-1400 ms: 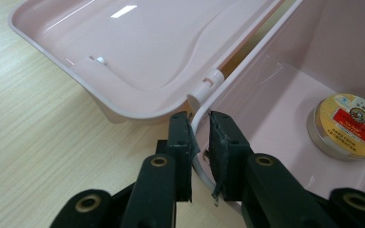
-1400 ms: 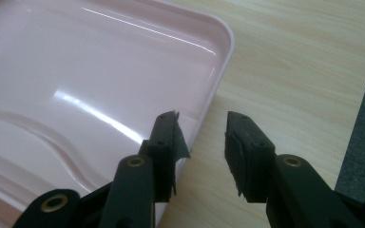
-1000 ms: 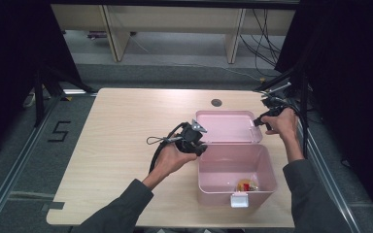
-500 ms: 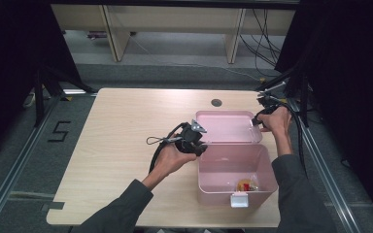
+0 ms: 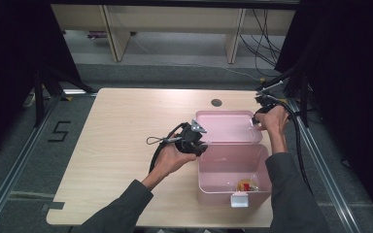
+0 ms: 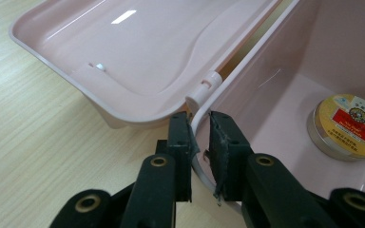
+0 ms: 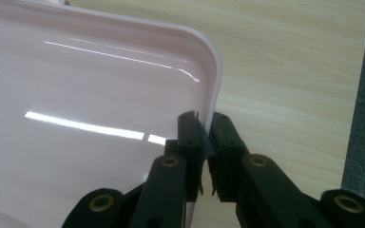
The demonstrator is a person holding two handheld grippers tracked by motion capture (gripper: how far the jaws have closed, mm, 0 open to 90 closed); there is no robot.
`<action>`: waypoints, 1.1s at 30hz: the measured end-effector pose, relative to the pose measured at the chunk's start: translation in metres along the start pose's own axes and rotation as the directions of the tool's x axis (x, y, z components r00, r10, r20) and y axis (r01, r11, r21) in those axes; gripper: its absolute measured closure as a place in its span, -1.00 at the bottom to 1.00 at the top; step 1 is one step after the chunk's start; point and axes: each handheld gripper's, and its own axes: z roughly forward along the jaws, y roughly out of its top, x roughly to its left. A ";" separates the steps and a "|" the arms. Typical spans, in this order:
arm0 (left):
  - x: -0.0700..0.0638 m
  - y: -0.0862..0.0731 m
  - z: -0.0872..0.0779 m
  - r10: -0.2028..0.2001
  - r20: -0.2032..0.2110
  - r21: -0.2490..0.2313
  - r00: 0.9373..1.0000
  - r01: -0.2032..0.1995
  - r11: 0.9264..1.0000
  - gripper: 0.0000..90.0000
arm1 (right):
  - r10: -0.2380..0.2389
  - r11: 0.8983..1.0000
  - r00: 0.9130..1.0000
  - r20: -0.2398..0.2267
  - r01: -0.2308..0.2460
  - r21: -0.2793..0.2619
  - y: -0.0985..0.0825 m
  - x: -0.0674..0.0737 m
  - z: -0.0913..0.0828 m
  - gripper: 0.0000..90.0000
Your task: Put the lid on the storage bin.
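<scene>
Compared with a second ago, the right hand has shifted a little toward the far right corner of the lid (image 5: 228, 127), and the right gripper (image 7: 205, 124) has just been closing its fingers; they now pinch the lid's rim between them. The left gripper (image 6: 199, 124) has not moved: its fingers stay narrow, clamped on the white rim of the box (image 5: 233, 167) at its near-left corner, just beside the hinge knuckle (image 6: 208, 81). The box and lid lie where they lay before.

There is one pink box, standing open on the right half of the wooden surface (image 5: 116, 131), with its single lid folded flat behind it, hollow side up. Inside the box, near the front wall, lies one round tin (image 6: 346, 124) with a gold rim and a red and yellow label; there is print on the label, but it is too small to read. One white latch (image 5: 239, 199) hangs at the front edge of the box. One dark round cap (image 5: 216, 102) sits in the surface beyond the lid. On the floor to the left, a marking reads "5" (image 5: 59, 131).

Two grippers are at work, one in each hand, each with a cable trailing from it.
</scene>
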 end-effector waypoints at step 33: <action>-0.004 -0.004 0.001 -0.047 -0.006 -0.050 0.999 0.046 0.998 0.74 | -0.058 0.941 0.997 -0.055 0.036 -0.337 -0.027 -0.003 -0.070 0.94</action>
